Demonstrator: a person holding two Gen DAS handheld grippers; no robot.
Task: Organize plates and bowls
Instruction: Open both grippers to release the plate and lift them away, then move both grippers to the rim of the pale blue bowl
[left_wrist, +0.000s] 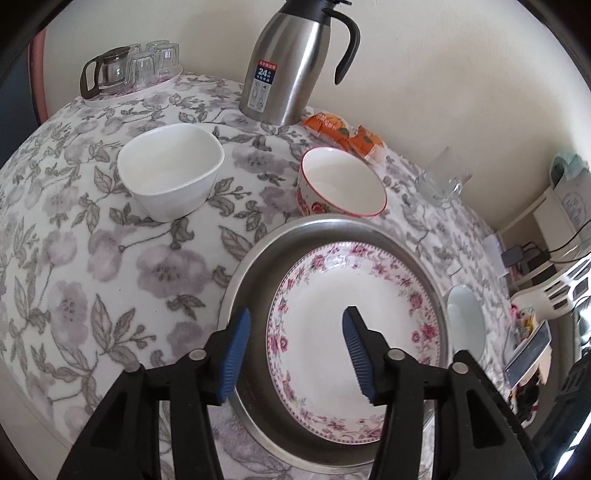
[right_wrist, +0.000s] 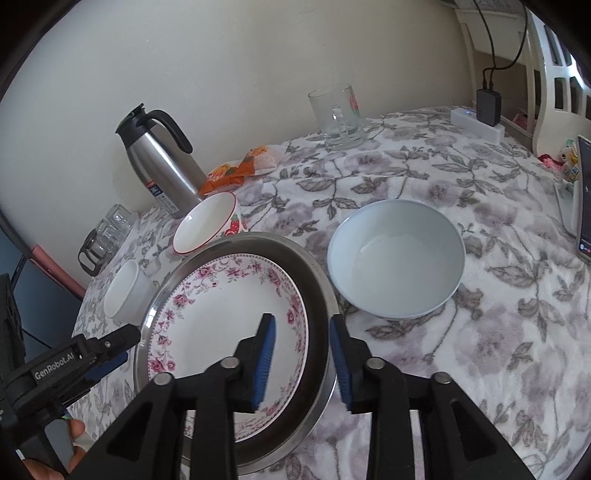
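A pink-flowered plate (left_wrist: 347, 325) (right_wrist: 218, 314) lies inside a steel pan (left_wrist: 258, 266) (right_wrist: 295, 254) on the floral tablecloth. My left gripper (left_wrist: 295, 354) is open over the pan's left rim and the plate, holding nothing; it also shows in the right wrist view (right_wrist: 122, 347). My right gripper (right_wrist: 303, 362) is open, with its jaws on either side of the pan's right rim. A white square bowl (left_wrist: 170, 170) (right_wrist: 125, 295), a red-rimmed flowered bowl (left_wrist: 340, 184) (right_wrist: 207, 225) and a pale blue bowl (right_wrist: 395, 258) (left_wrist: 465, 317) stand around the pan.
A steel thermos jug (left_wrist: 291, 62) (right_wrist: 162, 158) and orange snack packets (left_wrist: 343, 133) stand at the wall. A tray of glasses with a small glass pot (left_wrist: 129, 70) is at the far left. A glass mug (right_wrist: 338, 118) and a power strip (right_wrist: 476, 122) are at the far right.
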